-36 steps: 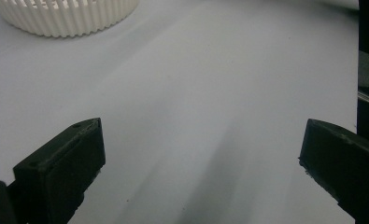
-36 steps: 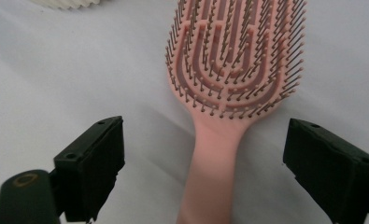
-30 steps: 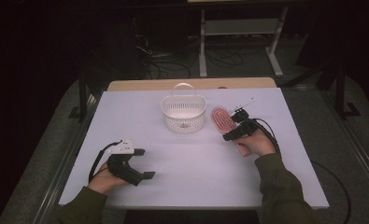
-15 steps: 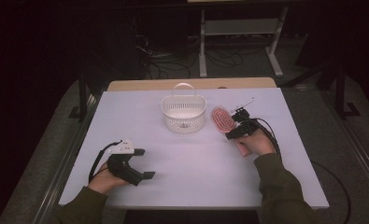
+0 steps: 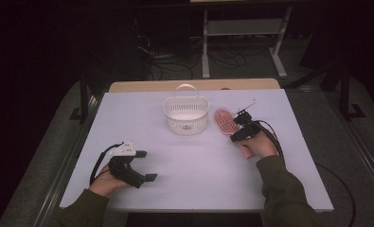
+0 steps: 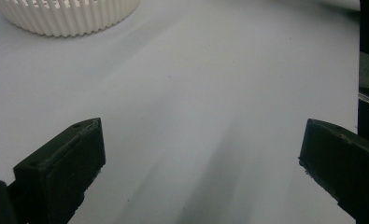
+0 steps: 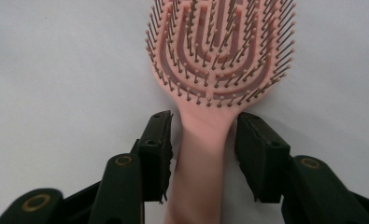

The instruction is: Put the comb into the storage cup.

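- A white slatted basket [image 5: 186,115] with a hoop handle stands on the far middle of the white table [image 5: 199,184]; the left gripper view catches its ribbed wall [image 6: 65,18] at the top left edge.
- Inside the basket only its pale floor and a small dark mark near the front wall can be made out; what that mark is cannot be told.
- A pink hairbrush [image 5: 224,121] lies flat on the table just right of the basket and apart from it, bristles up, its head pointing far and its handle pointing near and right.
- The right gripper [image 7: 203,149] sits at the brush's handle [image 7: 201,154], one jaw on each side just below the head. The jaws stand narrow, close against the handle, with a thin gap on at least one side, so a firm clamp is not shown.
- The left gripper [image 5: 144,165] rests on the near left of the table, well apart from the basket, its jaws wide with only bare table between them [image 6: 201,154].
- Against the earlier frames, the right jaws have just been closing in around the handle; the brush, the basket and both hands lie where they were.
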Demonstrator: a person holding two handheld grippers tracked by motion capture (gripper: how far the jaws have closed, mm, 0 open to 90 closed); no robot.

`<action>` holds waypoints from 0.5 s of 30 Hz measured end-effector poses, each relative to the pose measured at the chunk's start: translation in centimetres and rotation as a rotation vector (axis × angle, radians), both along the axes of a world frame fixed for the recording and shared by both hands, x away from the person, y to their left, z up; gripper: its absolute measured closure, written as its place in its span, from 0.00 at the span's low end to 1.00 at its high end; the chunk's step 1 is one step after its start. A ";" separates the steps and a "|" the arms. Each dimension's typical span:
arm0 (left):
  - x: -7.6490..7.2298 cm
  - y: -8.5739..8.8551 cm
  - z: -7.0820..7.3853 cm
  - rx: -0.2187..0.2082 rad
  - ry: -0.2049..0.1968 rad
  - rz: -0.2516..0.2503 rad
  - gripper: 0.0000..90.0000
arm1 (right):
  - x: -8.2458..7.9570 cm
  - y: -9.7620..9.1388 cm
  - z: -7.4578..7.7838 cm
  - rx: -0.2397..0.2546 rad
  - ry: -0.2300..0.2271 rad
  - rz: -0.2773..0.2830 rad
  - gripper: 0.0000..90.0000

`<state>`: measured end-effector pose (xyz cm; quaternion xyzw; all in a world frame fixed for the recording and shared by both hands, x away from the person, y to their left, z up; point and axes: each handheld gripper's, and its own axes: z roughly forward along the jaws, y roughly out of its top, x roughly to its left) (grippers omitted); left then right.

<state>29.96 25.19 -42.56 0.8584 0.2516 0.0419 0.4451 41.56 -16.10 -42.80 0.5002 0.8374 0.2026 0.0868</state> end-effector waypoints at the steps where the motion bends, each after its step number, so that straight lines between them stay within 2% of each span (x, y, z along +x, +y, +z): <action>1: 0.0 0.0 0.0 0.000 0.000 0.000 0.00 | 0.0 0.0 0.0 -0.003 0.001 -0.001 0.62; 15: 0.0 0.0 0.0 0.001 0.001 0.001 0.00 | 0.1 0.2 -0.1 -0.015 -0.008 -0.015 0.66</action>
